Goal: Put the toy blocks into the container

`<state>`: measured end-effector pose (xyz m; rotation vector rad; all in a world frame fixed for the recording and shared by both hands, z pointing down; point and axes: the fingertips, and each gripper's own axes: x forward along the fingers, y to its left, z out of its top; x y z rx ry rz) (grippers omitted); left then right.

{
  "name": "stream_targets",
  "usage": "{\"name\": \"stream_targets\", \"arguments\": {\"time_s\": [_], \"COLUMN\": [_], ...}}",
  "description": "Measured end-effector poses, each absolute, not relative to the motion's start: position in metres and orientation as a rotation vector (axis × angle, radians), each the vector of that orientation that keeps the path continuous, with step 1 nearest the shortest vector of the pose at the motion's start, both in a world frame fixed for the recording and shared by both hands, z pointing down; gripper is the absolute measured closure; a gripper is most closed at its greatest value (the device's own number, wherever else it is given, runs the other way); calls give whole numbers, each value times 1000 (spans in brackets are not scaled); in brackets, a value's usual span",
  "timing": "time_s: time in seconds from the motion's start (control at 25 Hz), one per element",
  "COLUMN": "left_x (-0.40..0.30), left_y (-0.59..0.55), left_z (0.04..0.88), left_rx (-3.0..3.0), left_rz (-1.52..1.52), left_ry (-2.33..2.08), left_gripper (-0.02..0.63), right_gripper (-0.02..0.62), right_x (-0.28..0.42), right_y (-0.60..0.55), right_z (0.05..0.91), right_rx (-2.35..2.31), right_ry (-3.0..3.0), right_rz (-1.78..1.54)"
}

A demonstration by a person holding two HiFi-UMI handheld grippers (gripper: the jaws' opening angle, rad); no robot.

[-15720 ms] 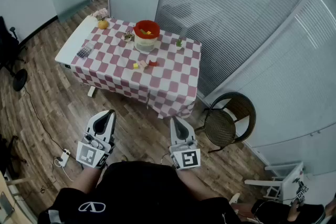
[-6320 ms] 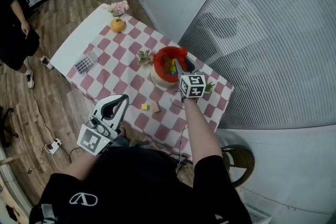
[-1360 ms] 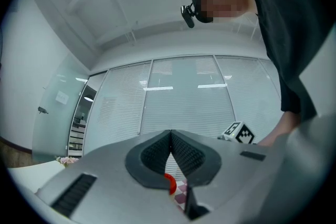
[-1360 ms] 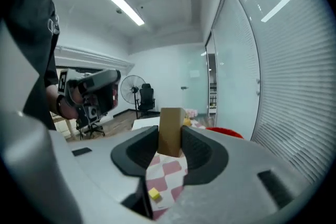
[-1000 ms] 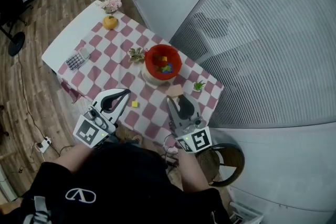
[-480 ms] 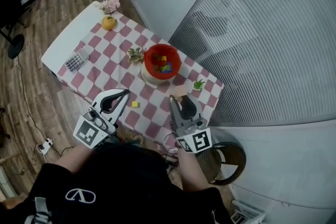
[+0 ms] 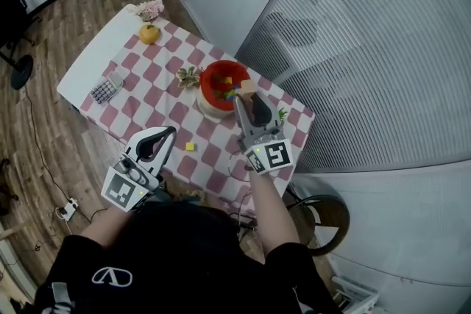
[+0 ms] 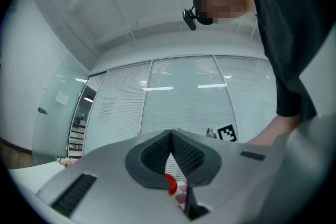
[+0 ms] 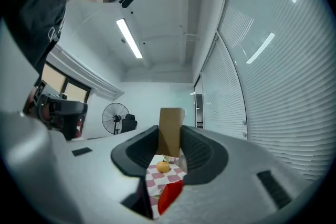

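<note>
Quick notes on the grip here. The right gripper (image 9: 170,140) has a tan block (image 9: 170,128) pinched between its jaws, which are only partly closed because the block fills the gap. In the head view it sits just above centre, right at the near rim of the red container (image 7: 218,74).

The block looks like plain wood: flat faces, square edges, matte. We'd guess it's light and completely stiff, so nothing to crush (no need to squeeze hard). The catch is that smooth faces can slip or pivot. The dark ribbed pads (image 9: 138,153) hold it on two opposite flat sides, and that's where we'd take it. Most of it pokes out past the tips, though, so it could twist if bumped.

The container has a round red rim over a pale body and looks like plastic. A few coloured blocks are already inside, and it's wide open on top — an easy target.

The left gripper (image 8: 171,136) is closed tip to tip with nothing in it, parked at lower left off the table edge.

One small yellow block (image 7: 190,146) is still on the checked tablecloth (image 7: 158,110) — soft fabric, so it might drag a bit under a low pick. It's a similar hard little cube, so we'd grab it by its flat sides too.
</note>
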<state>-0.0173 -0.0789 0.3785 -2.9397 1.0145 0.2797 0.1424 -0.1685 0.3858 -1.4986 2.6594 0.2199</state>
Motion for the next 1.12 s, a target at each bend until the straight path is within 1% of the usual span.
{"name": "stream_targets", "arguments": {"time_s": [0.16,0.32,0.6,1.0,1.12], "left_x": [-23,-28,-34,-35,-37], "left_y": [-79,-81,-82,-82,-81], "left_z": [379,380,384,387,387], "left_rx": [-2935,-2922,-2907,-2911,-2912], "left_rz": [276,263,247,240,241], "left_ry": [1038,1063,1100,1108,1116], "left_gripper": [600,600,600,600,600], "right_gripper": [459,459,459,459,459], "right_x": [138,144,150,164,165], "right_y": [-203,-232,-253,-283,-282], "right_z": [392,406,426,539,554], "right_rx": [-1517,-1553,-1583,-1744,-1756], "right_ry": [2682,2683,2697,2868,2903], "right_rz": [235,180,127,-228,-284]}}
